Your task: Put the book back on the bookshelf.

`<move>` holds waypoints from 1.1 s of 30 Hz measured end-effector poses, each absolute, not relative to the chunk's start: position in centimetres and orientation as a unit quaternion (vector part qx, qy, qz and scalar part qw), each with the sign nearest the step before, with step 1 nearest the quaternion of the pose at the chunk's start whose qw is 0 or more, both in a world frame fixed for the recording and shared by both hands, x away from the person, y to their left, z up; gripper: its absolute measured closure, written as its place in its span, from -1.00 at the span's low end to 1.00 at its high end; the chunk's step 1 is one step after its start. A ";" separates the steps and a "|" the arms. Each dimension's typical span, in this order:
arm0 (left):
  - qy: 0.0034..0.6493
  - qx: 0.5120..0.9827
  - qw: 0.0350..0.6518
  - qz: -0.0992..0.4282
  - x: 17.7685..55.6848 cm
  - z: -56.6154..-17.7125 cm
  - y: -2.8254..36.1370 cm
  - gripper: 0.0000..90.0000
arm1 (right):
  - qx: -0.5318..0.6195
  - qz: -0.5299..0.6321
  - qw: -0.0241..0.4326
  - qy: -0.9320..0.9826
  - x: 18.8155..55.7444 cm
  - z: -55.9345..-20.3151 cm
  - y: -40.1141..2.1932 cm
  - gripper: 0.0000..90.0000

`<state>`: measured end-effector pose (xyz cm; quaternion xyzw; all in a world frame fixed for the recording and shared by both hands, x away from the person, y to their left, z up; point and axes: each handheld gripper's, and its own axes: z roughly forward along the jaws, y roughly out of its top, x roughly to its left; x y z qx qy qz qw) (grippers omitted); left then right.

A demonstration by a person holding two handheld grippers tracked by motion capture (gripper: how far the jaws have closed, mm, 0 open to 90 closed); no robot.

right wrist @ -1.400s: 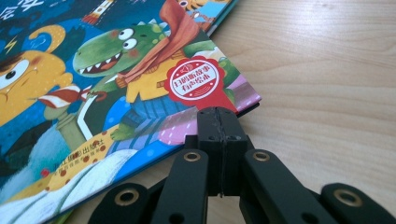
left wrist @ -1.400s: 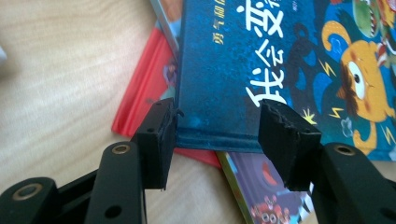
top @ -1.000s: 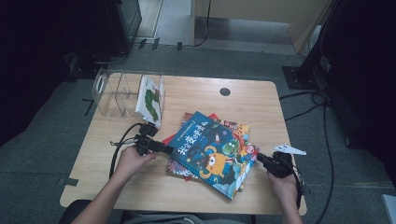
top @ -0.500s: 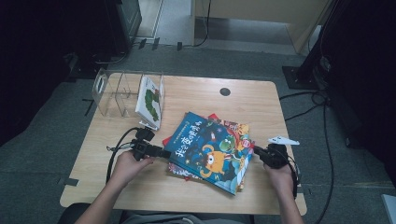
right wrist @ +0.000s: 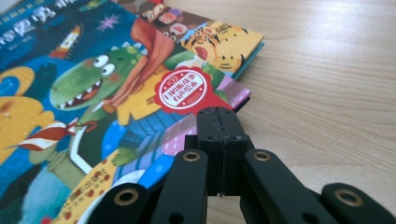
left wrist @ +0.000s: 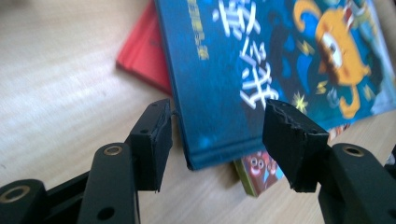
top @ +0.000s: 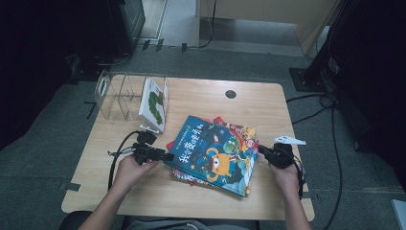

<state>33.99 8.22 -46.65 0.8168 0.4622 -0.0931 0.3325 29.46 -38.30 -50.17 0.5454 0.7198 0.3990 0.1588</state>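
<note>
The blue book [top: 215, 153] lies on top of the pile of books [top: 239, 136] in the middle of the table [top: 201, 93], as it did a second ago. The left gripper [top: 168, 156] has edged in at its left corner, jaws apart and straddling that corner without pressing it. The right gripper [top: 261, 149], jaws closed on nothing, has slid closer to the book's right edge.
</note>
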 end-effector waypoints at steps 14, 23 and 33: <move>0.460 0.815 0.338 -0.101 36.6 -46.9 8.2 -0.10 | 0.533 0.409 0.153 0.724 28.4 -49.9 -37.9 0.99; 0.459 0.818 0.334 -0.092 38.4 -47.4 7.1 -0.08 | 0.530 0.400 0.152 0.733 27.6 -49.9 -37.7 0.99; 0.458 0.821 0.322 -0.112 39.9 -47.8 6.3 -0.11 | 0.520 0.392 0.140 0.746 26.4 -50.1 -37.2 0.99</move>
